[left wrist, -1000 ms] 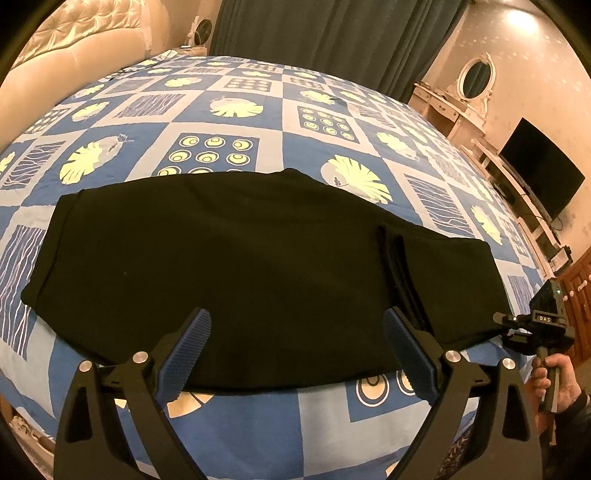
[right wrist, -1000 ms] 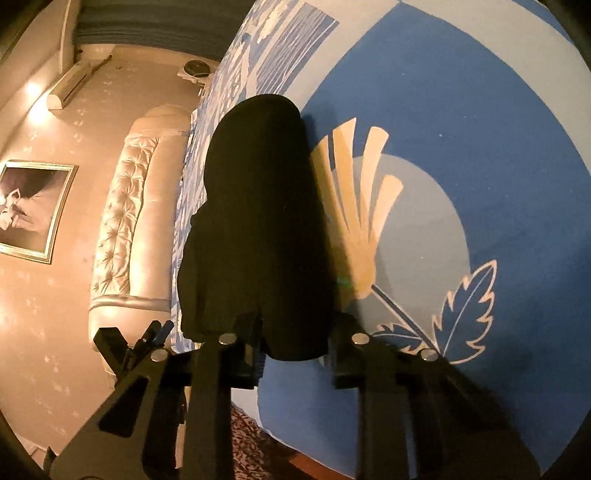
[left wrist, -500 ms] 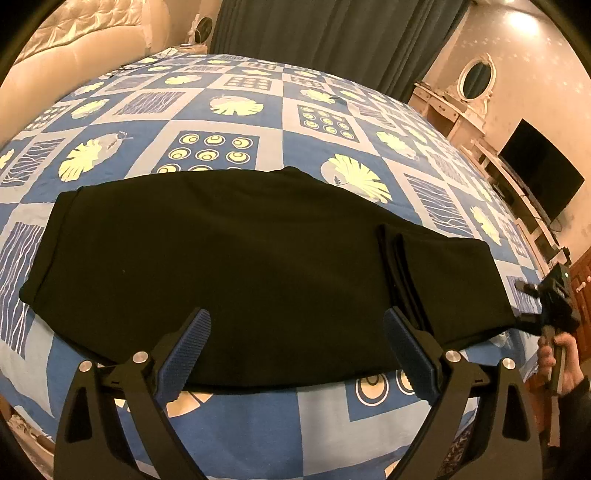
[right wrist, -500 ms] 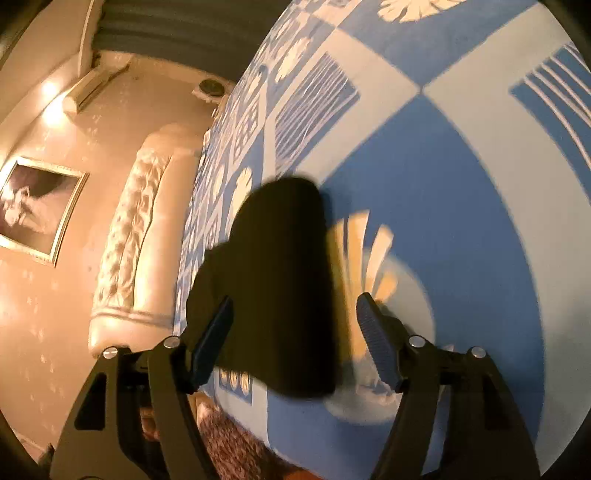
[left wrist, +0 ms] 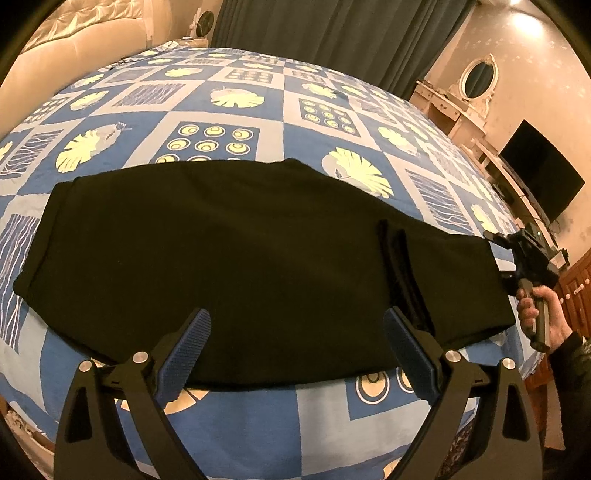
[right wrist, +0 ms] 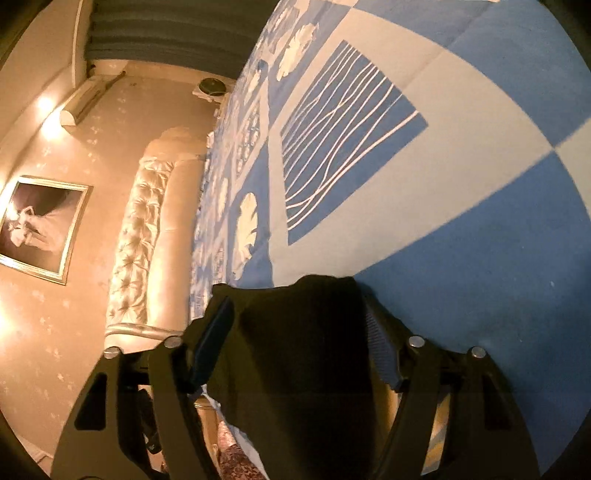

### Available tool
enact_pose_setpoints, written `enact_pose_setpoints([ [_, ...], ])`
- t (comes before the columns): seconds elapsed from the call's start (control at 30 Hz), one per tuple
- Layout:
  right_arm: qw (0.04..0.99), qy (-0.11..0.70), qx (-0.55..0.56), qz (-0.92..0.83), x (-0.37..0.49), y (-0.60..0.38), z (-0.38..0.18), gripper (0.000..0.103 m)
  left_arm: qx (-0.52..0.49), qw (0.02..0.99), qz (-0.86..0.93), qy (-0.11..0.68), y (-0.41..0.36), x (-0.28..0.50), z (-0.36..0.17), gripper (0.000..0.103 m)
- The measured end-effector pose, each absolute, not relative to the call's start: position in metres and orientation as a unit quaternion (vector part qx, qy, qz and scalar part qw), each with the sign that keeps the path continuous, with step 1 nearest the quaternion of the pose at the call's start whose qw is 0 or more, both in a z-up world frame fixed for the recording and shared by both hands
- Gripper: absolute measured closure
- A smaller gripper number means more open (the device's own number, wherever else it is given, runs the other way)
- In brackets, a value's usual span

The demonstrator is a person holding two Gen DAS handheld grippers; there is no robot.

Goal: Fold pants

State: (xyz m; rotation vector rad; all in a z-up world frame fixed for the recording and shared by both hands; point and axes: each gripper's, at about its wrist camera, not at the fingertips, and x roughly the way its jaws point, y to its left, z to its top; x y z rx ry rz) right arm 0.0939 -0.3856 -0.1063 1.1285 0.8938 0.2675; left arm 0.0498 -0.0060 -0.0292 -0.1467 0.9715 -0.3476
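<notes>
Black pants (left wrist: 236, 258) lie folded lengthwise across the blue patterned bed (left wrist: 236, 417), with a fold ridge near their right end. My left gripper (left wrist: 297, 332) hangs open just above the pants' near edge, with nothing pinched between its blue pads. A hand holds my right gripper (left wrist: 496, 256) at the far corner of the pants' right end. In the right wrist view the pants' end (right wrist: 303, 332) bulges up between the fingers of the right gripper (right wrist: 297, 332). Its jaws are closing, and I see no firm pinch.
A padded cream headboard (right wrist: 147, 240) stands at the head of the bed. A dressing table with an oval mirror (left wrist: 476, 77) and a dark television (left wrist: 543, 173) line the right wall. Dark curtains (left wrist: 332, 29) hang beyond the bed. A framed picture (right wrist: 40, 229) hangs on the wall.
My right gripper let go of the pants' end, opened wide, and slid along the right end toward its far corner, where the cloth sits between its fingers again. The left gripper stayed put.
</notes>
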Motion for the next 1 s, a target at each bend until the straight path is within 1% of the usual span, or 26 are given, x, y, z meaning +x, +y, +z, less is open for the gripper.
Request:
enact_pose_setpoints([
  [0.03, 0.742, 0.423, 0.507, 0.113, 0.096, -0.385, -0.11, 0.063, -0.071, 0.867, -0.166, 0.465, -0.005, 0.05, -0.03, 0.01],
  [0.07, 0.74, 0.436, 0.501, 0.105, 0.097, -0.384, -0.113, 0.078, -0.072, 0.867, -0.166, 0.465, -0.005, 0.05, -0.031, 0.01],
  [0.1, 0.739, 0.441, 0.499, 0.102, 0.098, -0.386, -0.117, 0.081, -0.073, 0.866, -0.166, 0.466, -0.004, 0.05, -0.031, 0.01],
  [0.17, 0.74, 0.437, 0.5, 0.104, 0.096, -0.388, -0.119, 0.081, -0.076, 0.865, -0.167, 0.467, -0.003, 0.05, -0.032, 0.01],
  [0.23, 0.751, 0.435, 0.486, 0.099, 0.095, -0.386, -0.116, 0.078, -0.084, 0.862, -0.169, 0.471, 0.001, 0.051, -0.035, 0.01],
  [0.27, 0.753, 0.432, 0.487, 0.096, 0.095, -0.386, -0.114, 0.074, -0.091, 0.856, -0.171, 0.479, 0.003, 0.053, -0.036, 0.01],
  [0.33, 0.759, 0.43, 0.482, 0.083, 0.091, -0.385, -0.106, 0.064, -0.111, 0.839, -0.186, 0.5, 0.01, 0.058, -0.037, 0.01],
  [0.37, 0.771, 0.428, 0.467, 0.066, 0.089, -0.384, -0.098, 0.053, -0.125, 0.83, -0.196, 0.507, 0.016, 0.06, -0.037, 0.01],
  [0.4, 0.795, 0.42, 0.436, 0.039, 0.084, -0.381, -0.081, 0.045, -0.148, 0.823, -0.21, 0.507, 0.027, 0.062, -0.033, 0.01],
  [0.47, 0.826, 0.414, 0.383, -0.002, 0.079, -0.373, -0.058, 0.036, -0.187, 0.822, -0.226, 0.489, 0.049, 0.062, -0.025, 0.01],
  [0.53, 0.854, 0.415, 0.312, -0.039, 0.07, -0.354, -0.032, 0.035, -0.233, 0.821, -0.23, 0.467, 0.084, 0.062, -0.017, 0.01],
  [0.6, 0.871, 0.411, 0.266, -0.051, 0.063, -0.333, -0.017, 0.026, -0.272, 0.821, -0.218, 0.453, 0.117, 0.061, -0.015, 0.01],
  [0.67, 0.879, 0.406, 0.246, -0.042, 0.058, -0.316, -0.008, 0.024, -0.319, 0.815, -0.203, 0.439, 0.158, 0.062, -0.019, 0.01],
  [0.83, 0.889, 0.405, 0.216, -0.004, 0.055, -0.263, 0.003, 0.024, -0.413, 0.798, -0.154, 0.411, 0.258, 0.068, -0.043, 0.01],
  [0.93, 0.892, 0.408, 0.193, 0.007, 0.055, -0.239, 0.007, 0.024, -0.417, 0.799, -0.131, 0.412, 0.293, 0.076, -0.054, 0.01],
  [1.0, 0.891, 0.411, 0.193, 0.014, 0.054, -0.226, 0.007, 0.024, -0.416, 0.791, -0.135, 0.427, 0.3, 0.084, -0.062, 0.01],
])
